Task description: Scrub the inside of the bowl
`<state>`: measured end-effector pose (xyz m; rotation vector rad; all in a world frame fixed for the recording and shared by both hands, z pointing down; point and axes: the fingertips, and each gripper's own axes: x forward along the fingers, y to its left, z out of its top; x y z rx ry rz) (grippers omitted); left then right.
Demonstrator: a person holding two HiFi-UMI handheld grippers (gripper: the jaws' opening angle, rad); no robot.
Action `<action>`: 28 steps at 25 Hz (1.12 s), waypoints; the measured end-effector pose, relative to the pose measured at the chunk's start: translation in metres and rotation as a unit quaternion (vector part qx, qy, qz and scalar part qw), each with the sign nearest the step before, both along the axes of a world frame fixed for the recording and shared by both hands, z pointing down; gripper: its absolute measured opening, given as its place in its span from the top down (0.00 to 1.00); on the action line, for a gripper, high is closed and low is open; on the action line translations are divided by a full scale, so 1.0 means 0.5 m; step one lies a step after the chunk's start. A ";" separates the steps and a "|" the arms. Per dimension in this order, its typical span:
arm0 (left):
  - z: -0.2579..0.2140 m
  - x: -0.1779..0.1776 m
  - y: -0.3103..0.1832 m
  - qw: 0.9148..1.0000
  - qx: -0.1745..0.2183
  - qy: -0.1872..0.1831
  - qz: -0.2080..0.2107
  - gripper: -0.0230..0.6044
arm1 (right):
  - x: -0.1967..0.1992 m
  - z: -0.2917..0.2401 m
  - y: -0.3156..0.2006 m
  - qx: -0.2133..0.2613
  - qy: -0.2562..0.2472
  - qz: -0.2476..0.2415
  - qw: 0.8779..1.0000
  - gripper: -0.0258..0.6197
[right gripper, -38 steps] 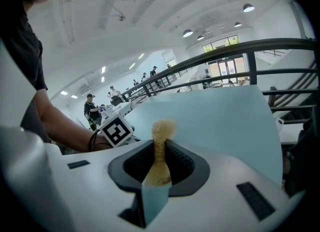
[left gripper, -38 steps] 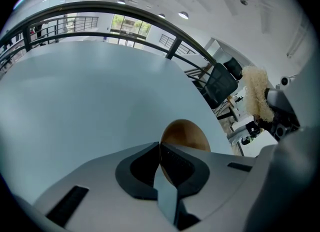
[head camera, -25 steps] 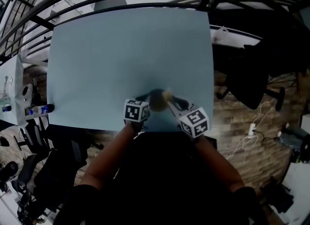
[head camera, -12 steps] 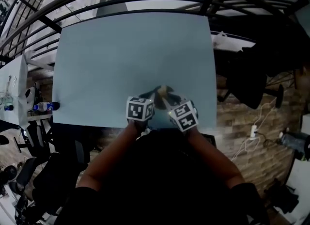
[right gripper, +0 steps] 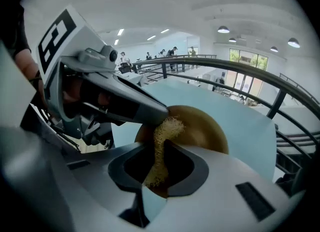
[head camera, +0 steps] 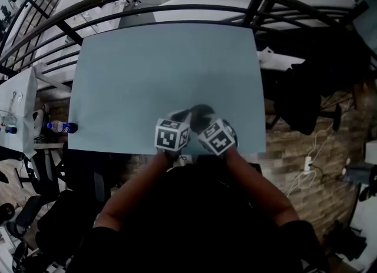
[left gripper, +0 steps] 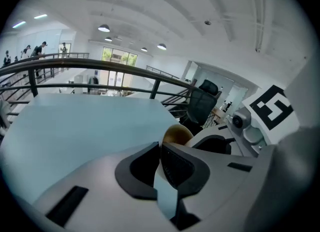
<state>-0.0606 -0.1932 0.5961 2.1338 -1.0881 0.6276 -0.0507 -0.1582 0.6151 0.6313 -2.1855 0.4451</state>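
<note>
Now, scrubber point(right gripper: 161, 136) lengthwise between jaws, into bowl point(right gripper: 205, 128).

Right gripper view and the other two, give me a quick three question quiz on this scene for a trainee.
1. True or false: the right gripper holds a fibrous yellow scrub pad between its jaws.
2. What is the left gripper shut on? A) the rim of the brown bowl; B) a water bottle; C) nothing.
3. Fill in: the bowl stands near the person's edge of the light blue ____.

Key: 1 true. 2 A. 3 table.
</note>
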 end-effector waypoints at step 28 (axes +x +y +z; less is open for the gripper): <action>-0.036 -0.035 0.044 0.999 0.014 0.033 -0.005 0.95 | -0.021 -0.054 0.018 0.072 0.055 0.001 0.996 0.86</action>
